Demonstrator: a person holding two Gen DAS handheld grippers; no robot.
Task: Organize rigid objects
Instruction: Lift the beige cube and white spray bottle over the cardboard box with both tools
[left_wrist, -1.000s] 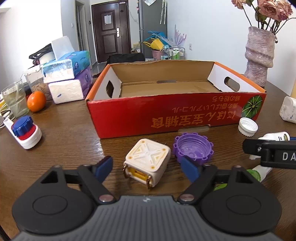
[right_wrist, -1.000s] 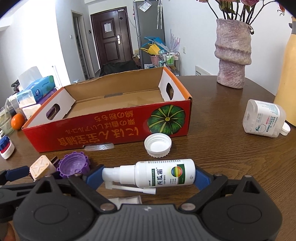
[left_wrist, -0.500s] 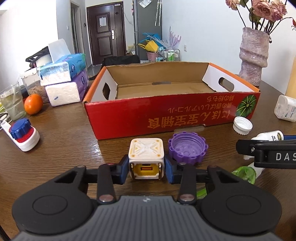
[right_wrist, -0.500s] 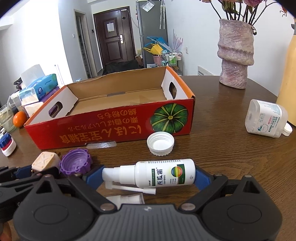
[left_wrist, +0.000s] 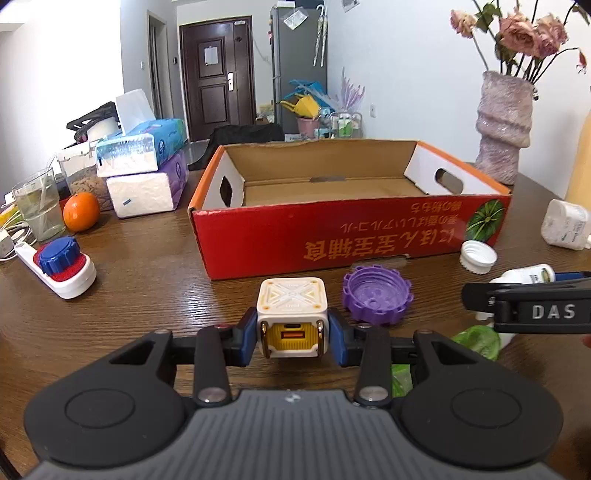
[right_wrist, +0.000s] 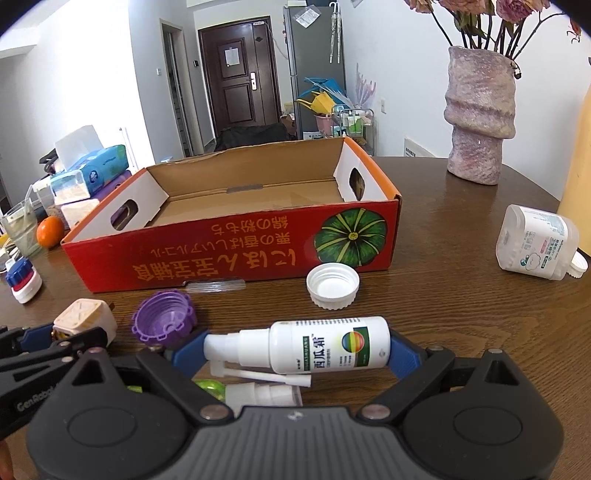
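My left gripper (left_wrist: 291, 341) is shut on a cream cube charger (left_wrist: 291, 317) with a yellow port face, its blue pads pressing both sides just above the wooden table. The cube also shows at the left of the right wrist view (right_wrist: 83, 314). My right gripper (right_wrist: 297, 349) is shut on a white spray bottle (right_wrist: 325, 345), gripped lengthwise between its pads. An open red cardboard box (left_wrist: 332, 236) (right_wrist: 221, 251) stands just beyond both. A purple lid (left_wrist: 376, 295) (right_wrist: 164, 321) and a white cap (left_wrist: 478, 252) (right_wrist: 332, 286) lie before the box.
A white bottle (right_wrist: 535, 243) lies on its side at the right, near a pink vase (right_wrist: 478, 118). Tissue packs (left_wrist: 144, 166), an orange (left_wrist: 81, 211), a glass (left_wrist: 37, 203) and a blue-and-red lidded piece (left_wrist: 59, 264) crowd the left. A green item (left_wrist: 476, 339) lies under the right gripper.
The left jaws have closed onto the cube, which turned square to the camera between the pads. The right gripper with its spray bottle has stayed put.
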